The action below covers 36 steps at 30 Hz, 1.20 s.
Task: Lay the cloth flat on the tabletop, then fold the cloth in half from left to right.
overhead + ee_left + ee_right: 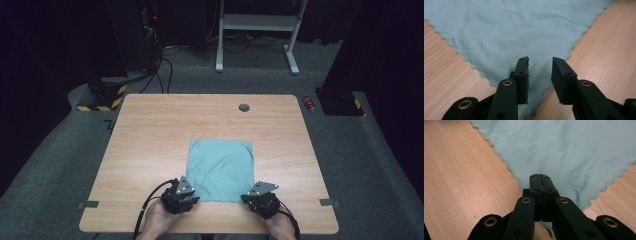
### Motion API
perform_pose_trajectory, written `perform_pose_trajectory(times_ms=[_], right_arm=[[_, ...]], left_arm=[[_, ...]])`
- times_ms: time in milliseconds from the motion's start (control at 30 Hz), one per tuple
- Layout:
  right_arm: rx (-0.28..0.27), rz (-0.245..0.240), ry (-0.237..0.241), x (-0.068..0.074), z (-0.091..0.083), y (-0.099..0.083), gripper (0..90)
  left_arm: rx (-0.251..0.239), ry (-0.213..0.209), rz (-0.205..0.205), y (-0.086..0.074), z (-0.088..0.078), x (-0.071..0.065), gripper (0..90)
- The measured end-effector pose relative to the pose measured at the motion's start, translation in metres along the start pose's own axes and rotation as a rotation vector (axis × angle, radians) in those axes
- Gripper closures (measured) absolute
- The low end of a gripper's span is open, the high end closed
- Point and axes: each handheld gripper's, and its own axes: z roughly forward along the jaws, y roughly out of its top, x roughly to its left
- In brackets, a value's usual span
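Observation:
A teal cloth (220,167) with scalloped edges lies flat on the wooden table (150,130), near the front middle. My left gripper (189,196) sits at the cloth's near left corner. In the left gripper view its jaws (540,62) stand apart above that corner of the cloth (511,30), and nothing is pinched. My right gripper (252,196) is at the near right corner. In the right gripper view its jaws (540,177) are pressed together on the cloth (574,150), and faint creases run toward them.
A grey cable hole (244,107) sits near the table's far edge. Grey tape marks (88,204) (329,202) lie near the front corners. On the floor beyond are a white desk frame (257,30), cables and a yellow-black striped base (102,100).

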Motion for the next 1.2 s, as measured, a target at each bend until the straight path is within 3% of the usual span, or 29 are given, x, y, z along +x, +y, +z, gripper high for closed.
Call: perform_pose_trajectory(times_ms=[200, 300, 400, 500, 600, 733, 900, 1033, 1200], right_arm=[[-0.002, 0.000, 0.007, 0.002, -0.003, -0.003, 88.1], [0.018, 0.008, 0.026, 0.004, -0.004, -0.002, 79.3], [-0.024, 0.041, 0.031, 0.005, -0.004, 0.001, 71.3], [-0.053, 0.070, 0.040, 0.005, 0.000, 0.006, 67.6], [-0.060, 0.059, 0.040, 0.008, 0.010, 0.016, 64.0], [-0.087, 0.053, 0.032, 0.012, 0.021, 0.028, 58.5], [-0.121, 0.059, 0.007, 0.017, 0.032, 0.038, 57.5], [-0.154, 0.049, 0.001, 0.020, 0.040, 0.042, 58.0], [-0.169, 0.042, 0.030, 0.019, 0.043, 0.053, 55.8]], left_arm=[[0.006, -0.036, -0.041, -0.008, -0.008, 0.000, 66.2], [0.034, -0.048, -0.048, -0.010, -0.014, -0.001, 62.2], [-0.029, -0.040, -0.096, -0.013, -0.020, 0.005, 53.7], [-0.055, -0.015, -0.183, -0.011, -0.019, 0.022, 50.2], [-0.083, 0.007, -0.247, -0.001, -0.013, 0.044, 47.4], [-0.128, 0.026, -0.281, 0.017, -0.008, 0.066, 46.3], [-0.110, 0.069, -0.279, 0.036, 0.005, 0.085, 45.5], [-0.104, 0.097, -0.292, 0.042, 0.011, 0.096, 44.6], [-0.111, 0.132, -0.358, 0.041, 0.014, 0.107, 42.5]])
